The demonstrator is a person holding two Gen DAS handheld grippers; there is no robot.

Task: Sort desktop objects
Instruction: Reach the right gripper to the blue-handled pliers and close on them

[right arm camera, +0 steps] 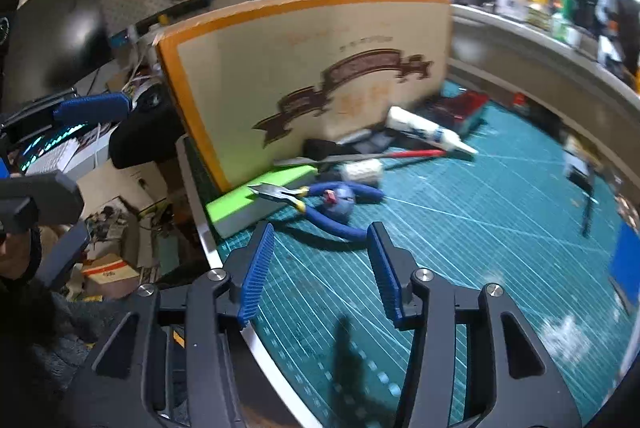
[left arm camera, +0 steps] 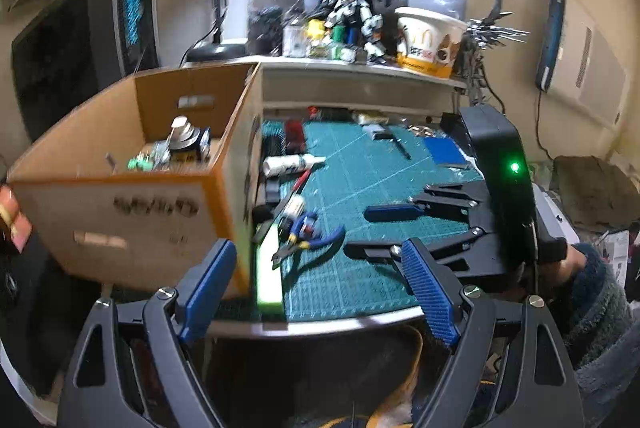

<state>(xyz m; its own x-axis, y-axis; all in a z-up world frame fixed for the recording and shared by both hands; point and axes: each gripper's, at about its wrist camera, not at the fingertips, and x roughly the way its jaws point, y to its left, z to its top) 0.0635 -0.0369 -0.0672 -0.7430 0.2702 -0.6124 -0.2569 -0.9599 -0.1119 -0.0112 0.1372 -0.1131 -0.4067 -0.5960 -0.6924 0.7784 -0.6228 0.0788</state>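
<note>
The cutting mat [right arm camera: 460,228] was teal with pale grid lines; the cardboard box [right arm camera: 304,76] tan, orange-edged, brown-bannered; the pliers [right arm camera: 340,204] blue-handled.

Both grippers are rocking black skeletal frames with triangular cutouts, silver screws at the joints and ribbed blue pads [right arm camera: 256,268]. The right gripper [left arm camera: 390,232] is showing a green LED glowing at 3 o'clock, and a fuzzy grey-blue sleeve [left arm camera: 600,292] is covering the wrist.
</note>
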